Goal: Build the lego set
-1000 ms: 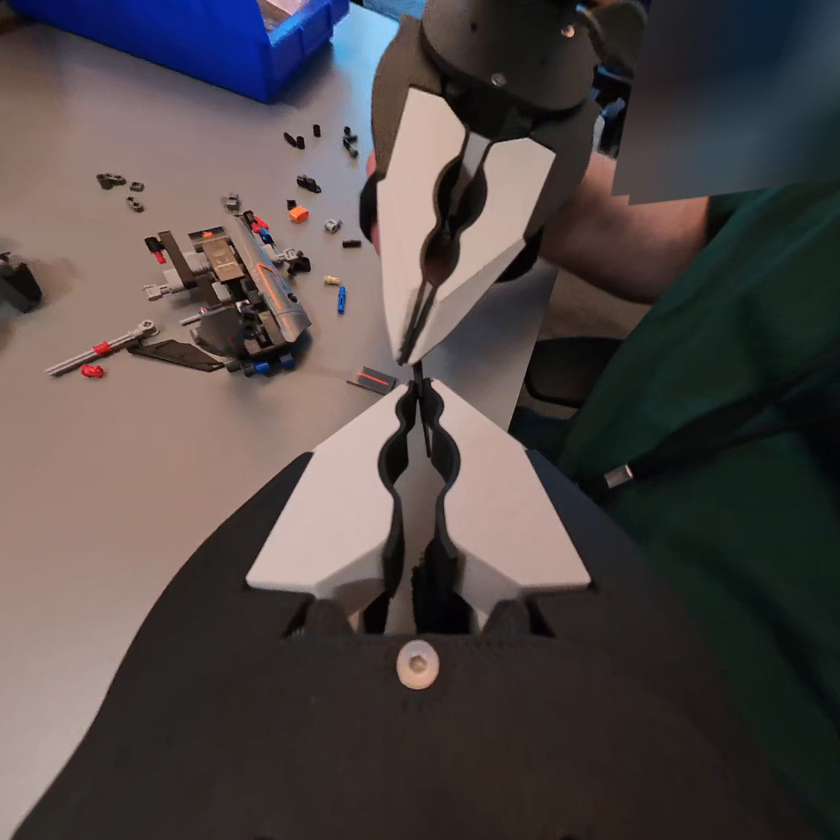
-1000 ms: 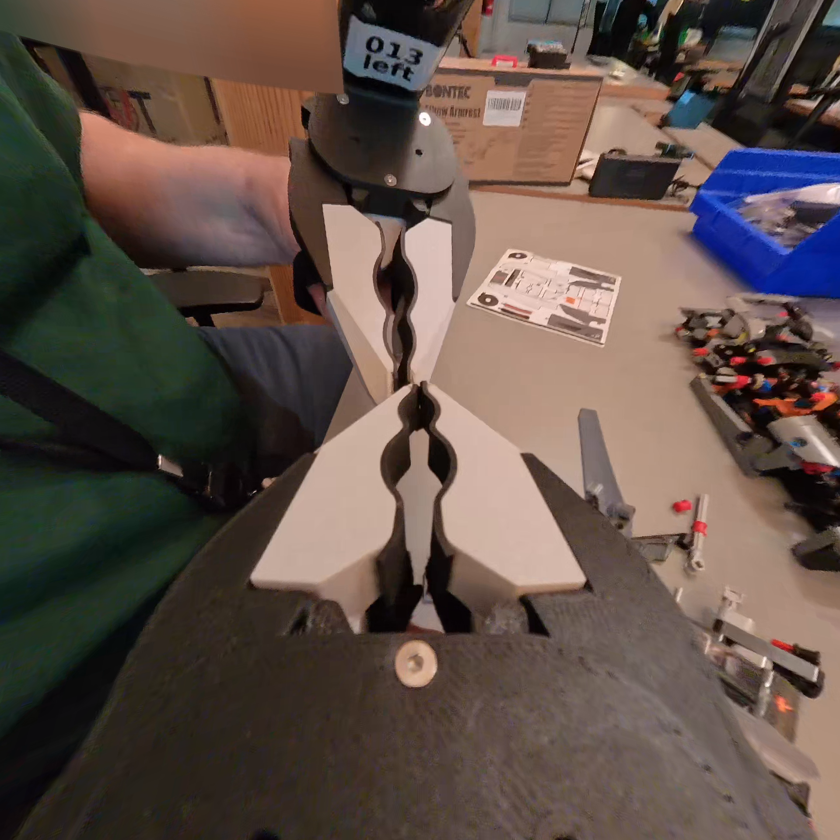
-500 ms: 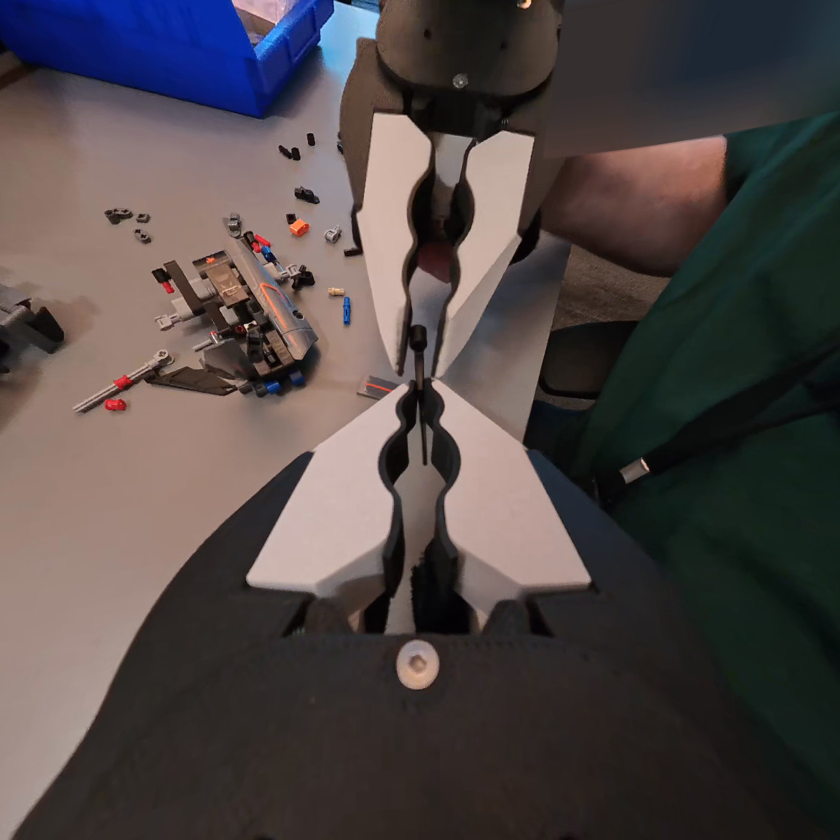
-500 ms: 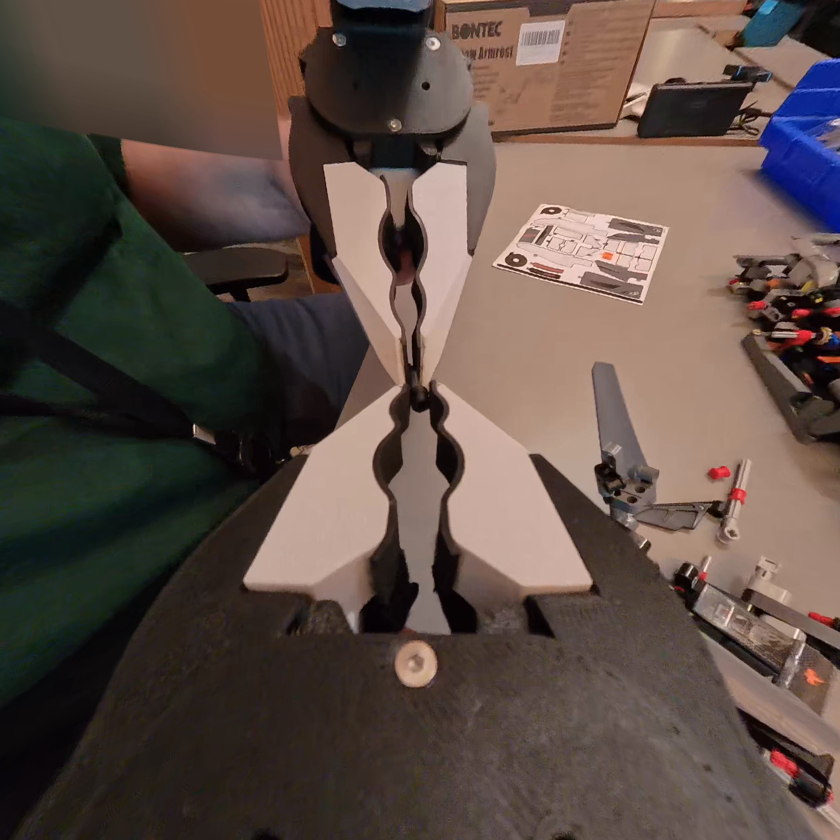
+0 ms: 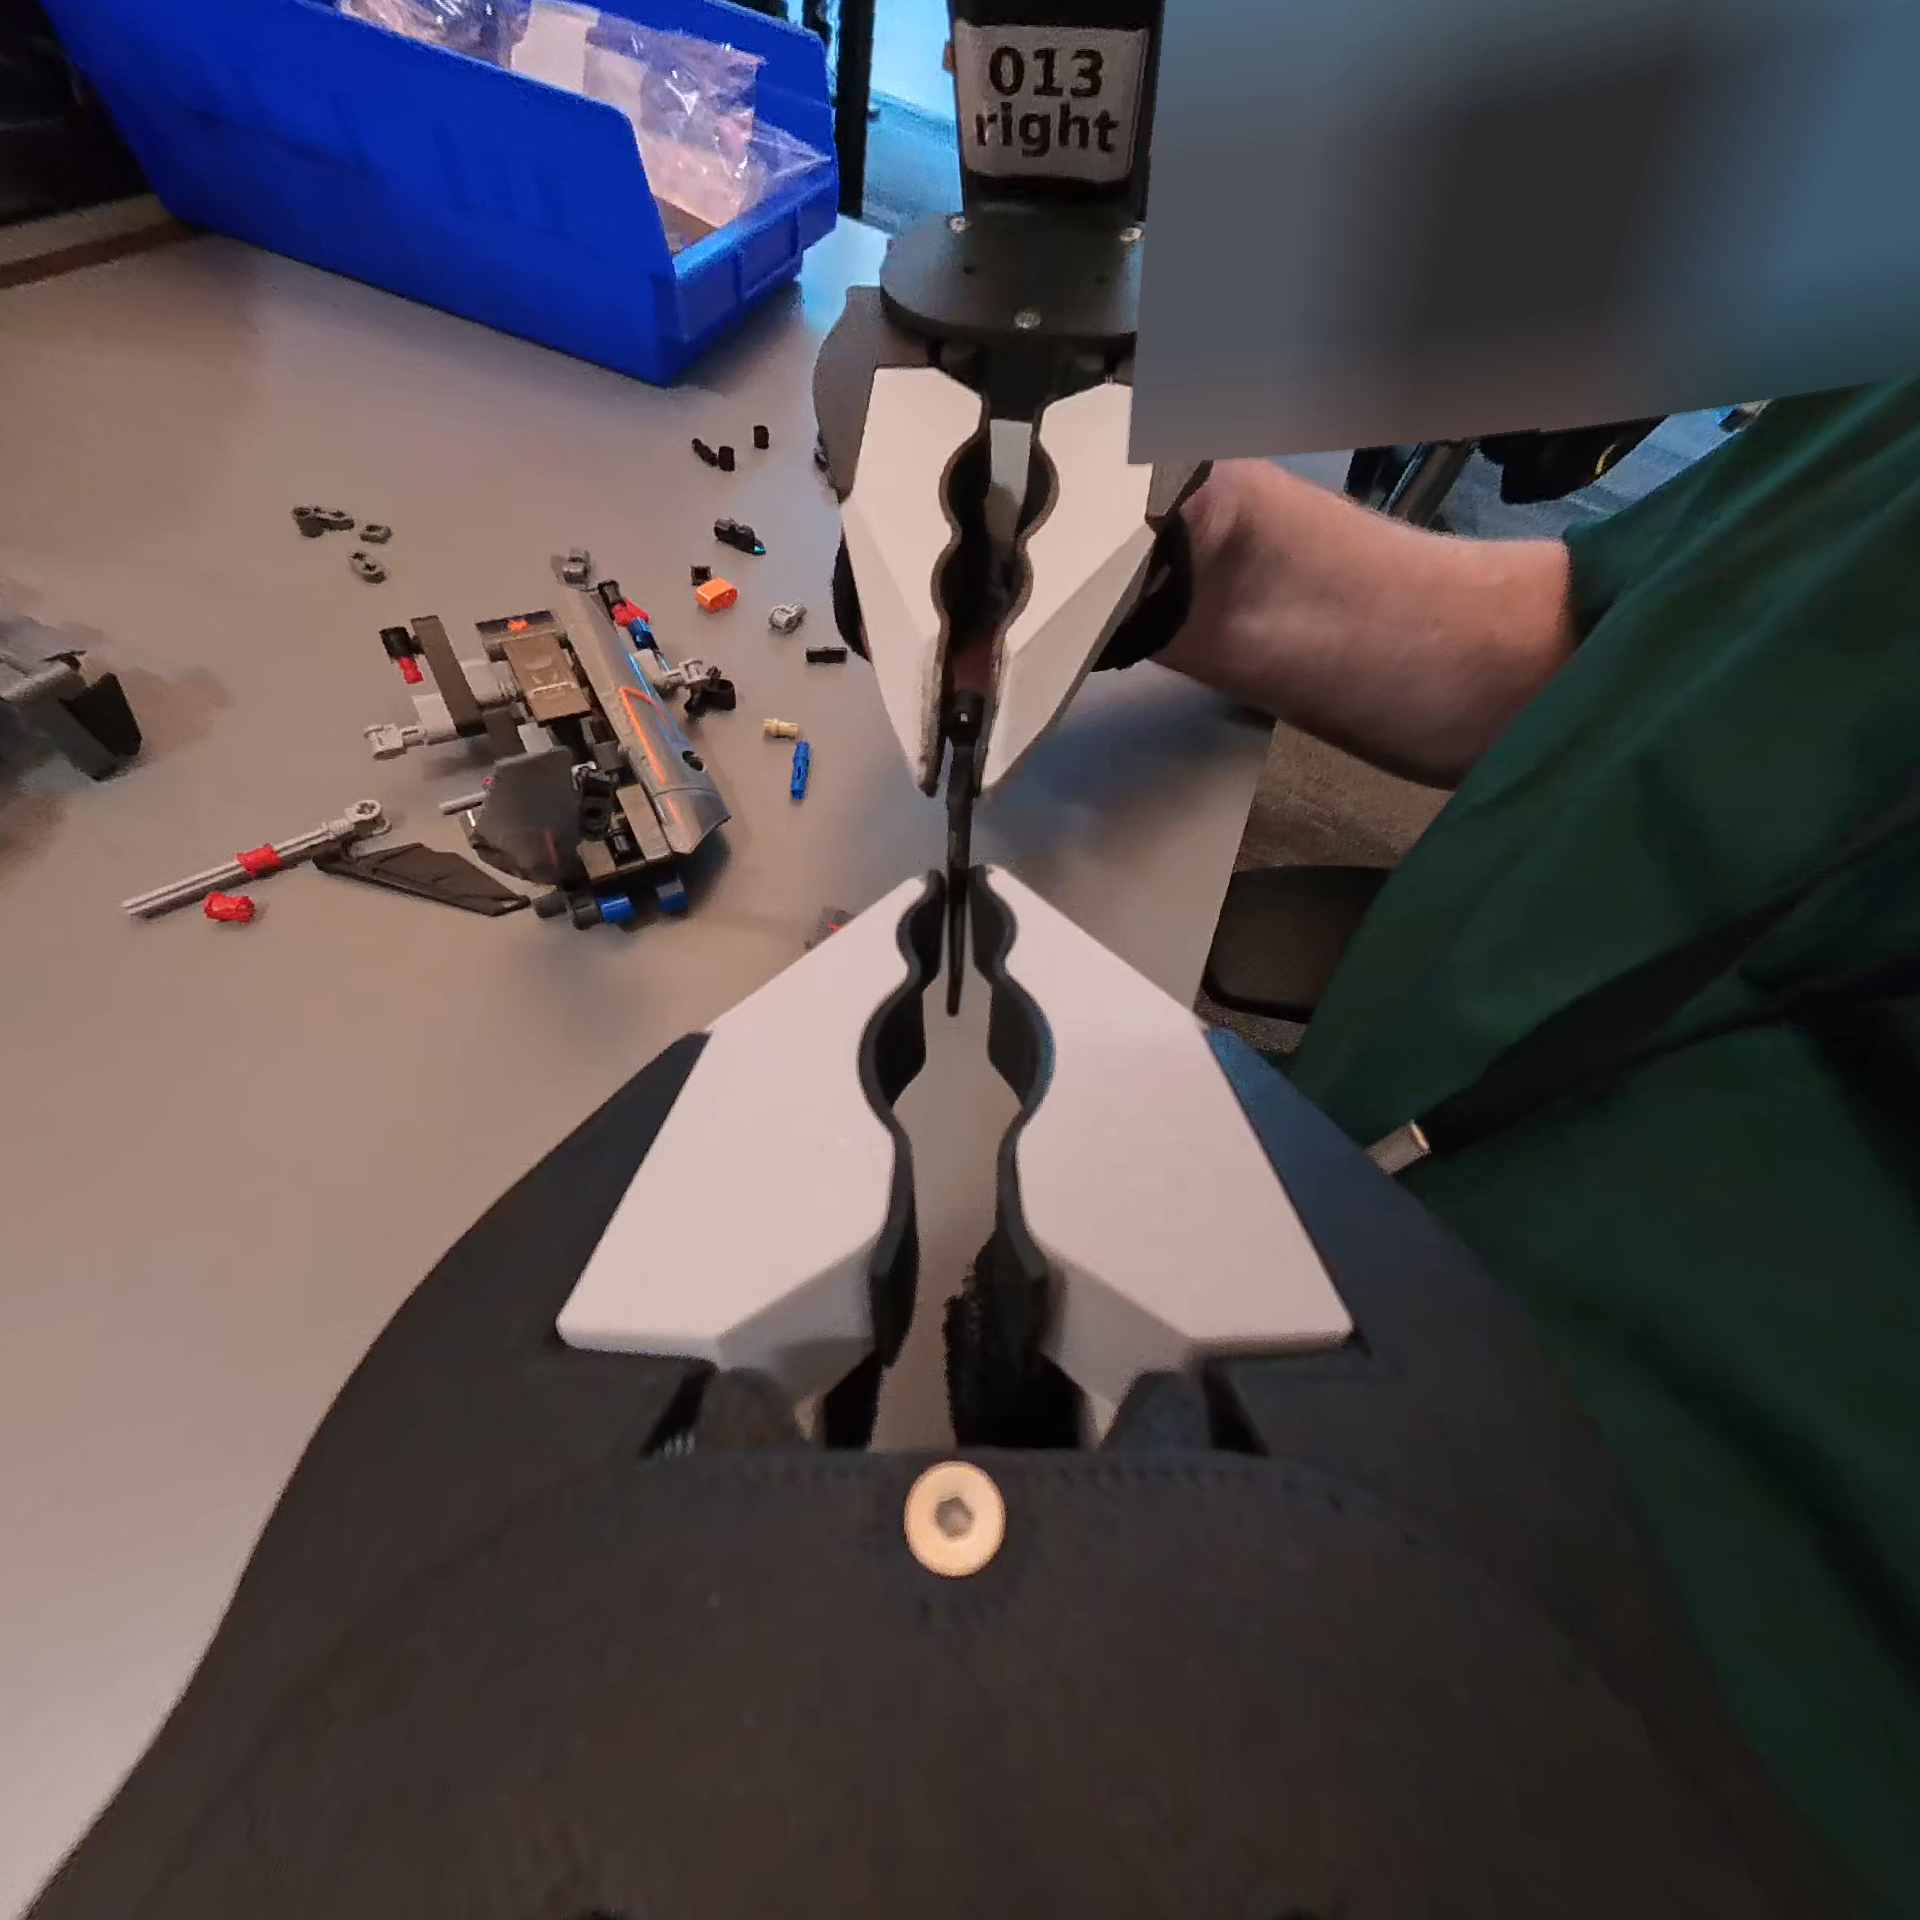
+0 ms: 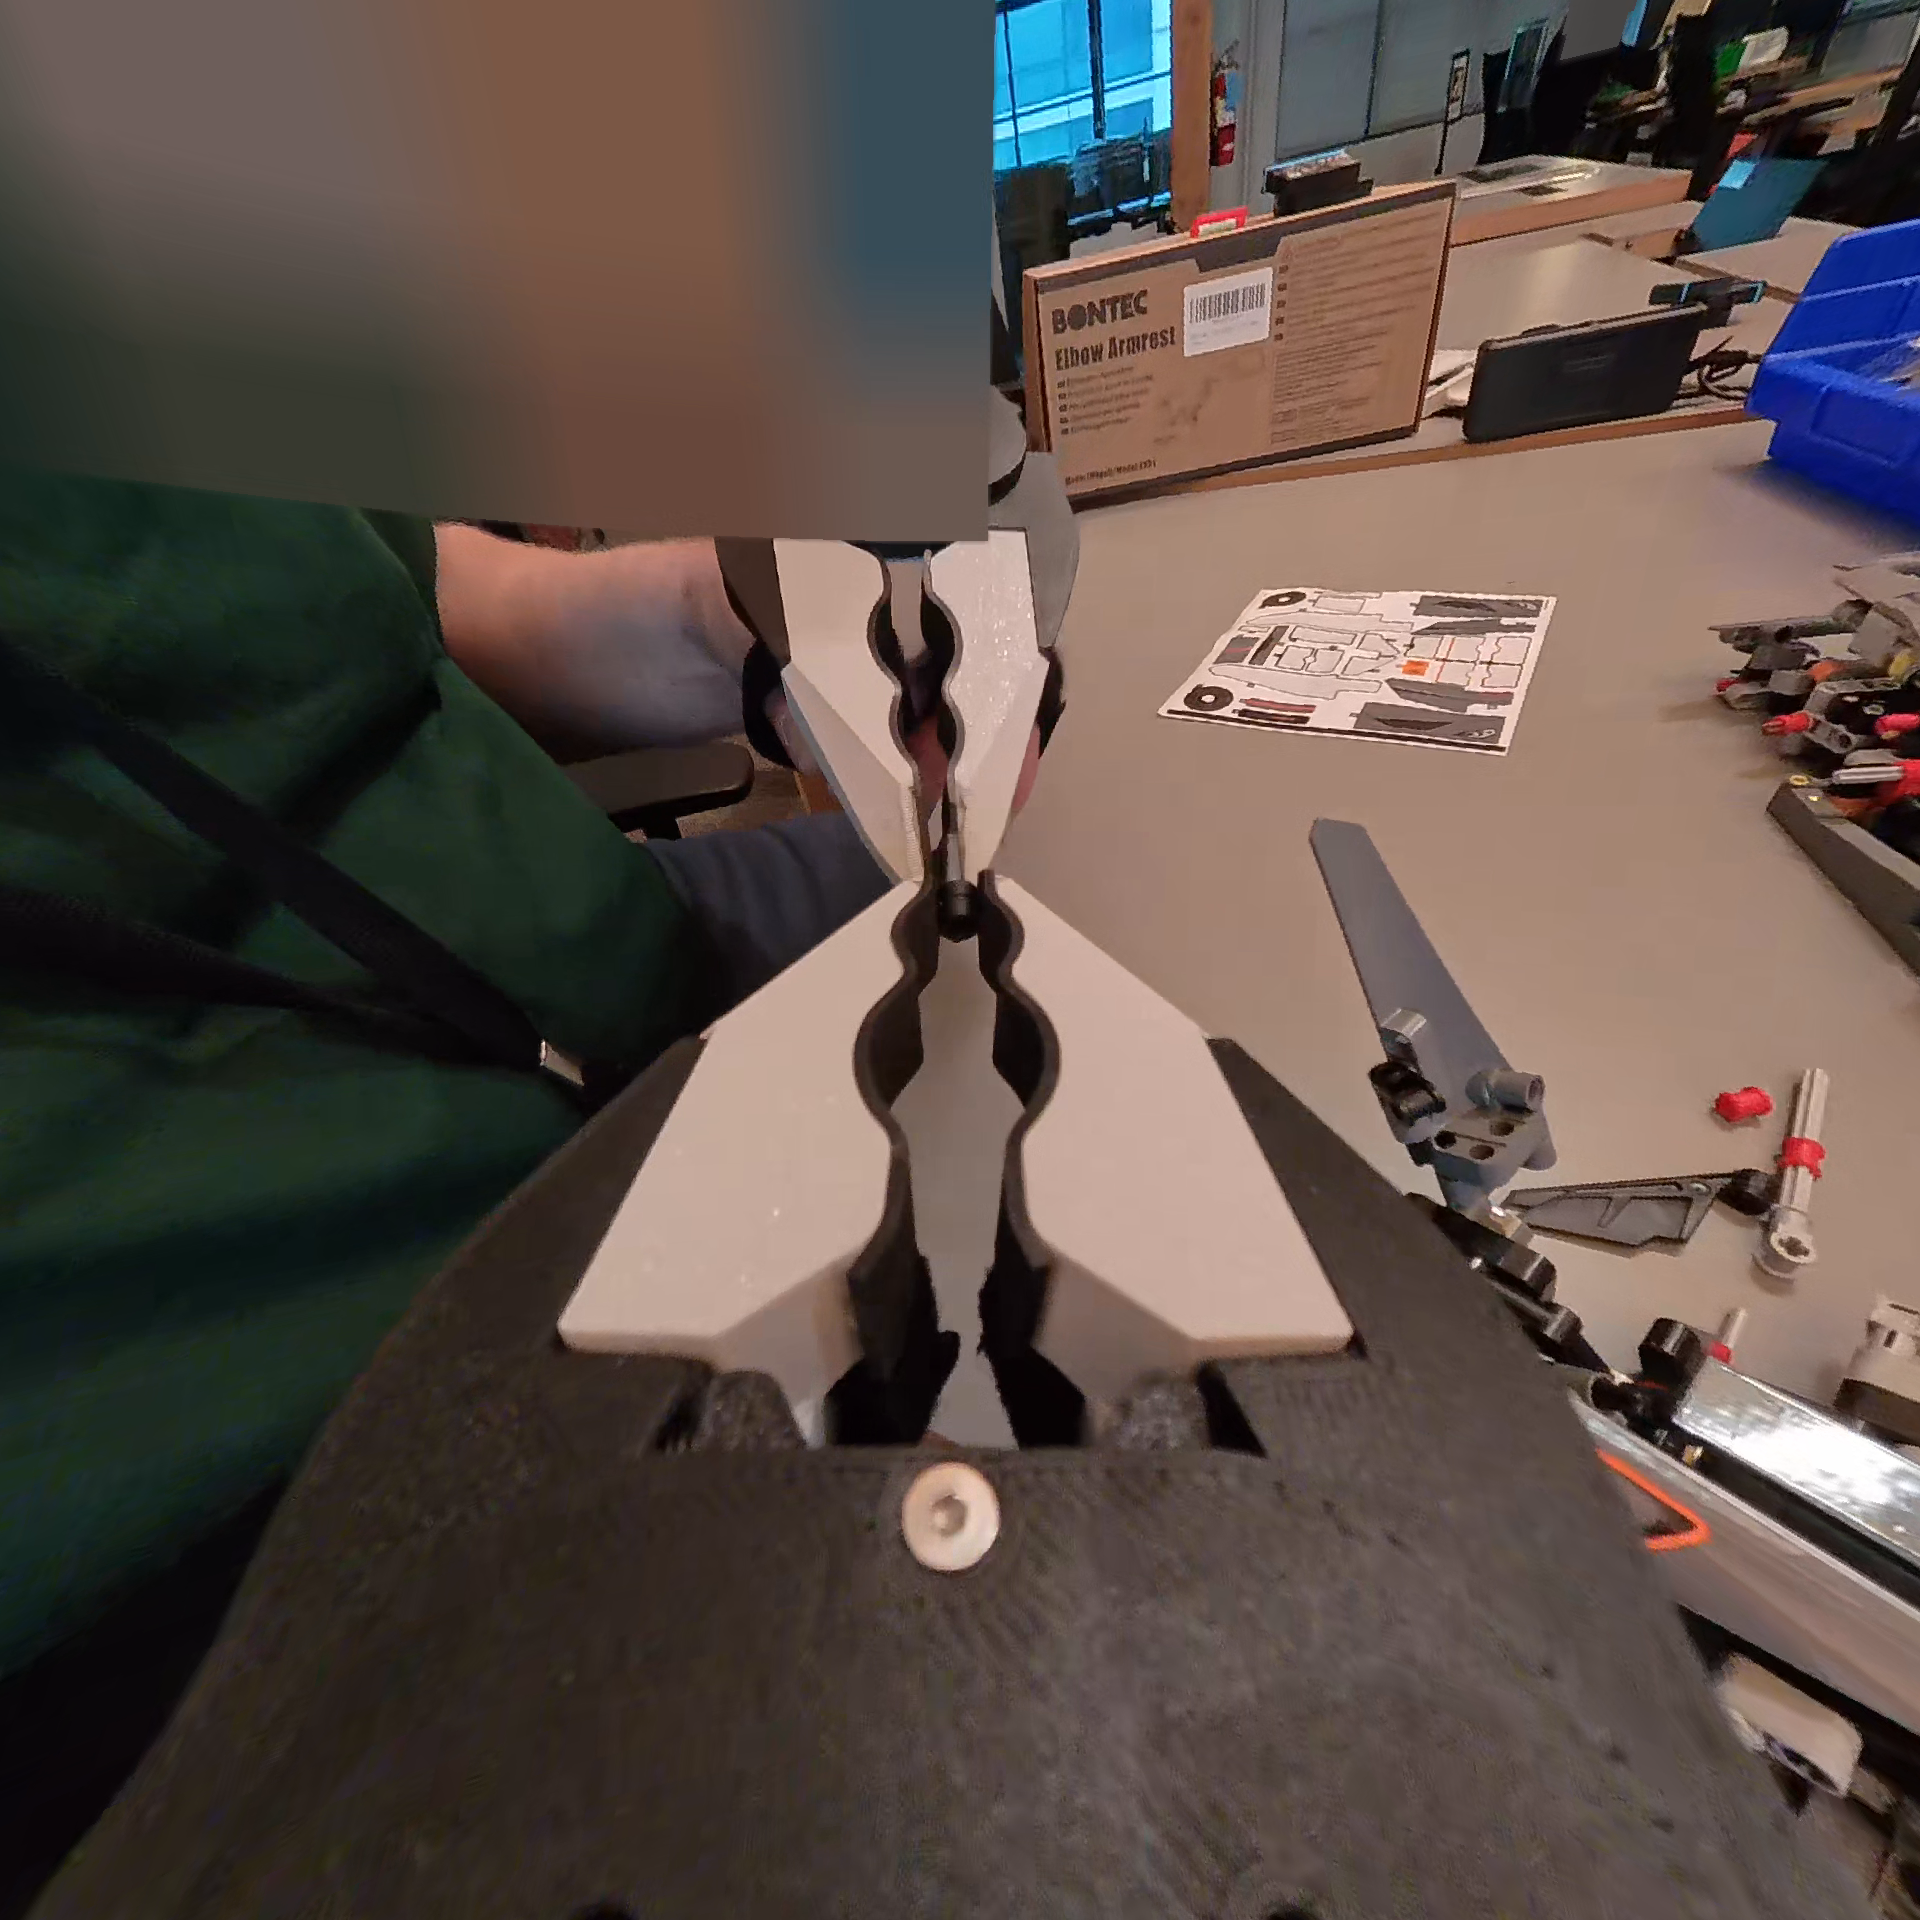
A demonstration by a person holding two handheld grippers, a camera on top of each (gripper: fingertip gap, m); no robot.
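Black, a thin lego rod [image 5: 954,883] sits clamped in the left hand-held gripper [image 5: 954,878]; the right hand-held gripper [image 6: 951,883], facing it, closes on the rod's knobbed end. Left of the rod, a half-built lego model [image 5: 582,727] lies on the grey desk [image 5: 312,1091].

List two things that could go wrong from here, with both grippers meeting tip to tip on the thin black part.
1. The left gripper pinches the black rod only at the tips of its jaws, so the rod could swivel or slip if the small black piece in the right gripper is pressed against it.
2. The join is held in the air by the table edge, above the person's lap; a dropped part would probably fall off the table.
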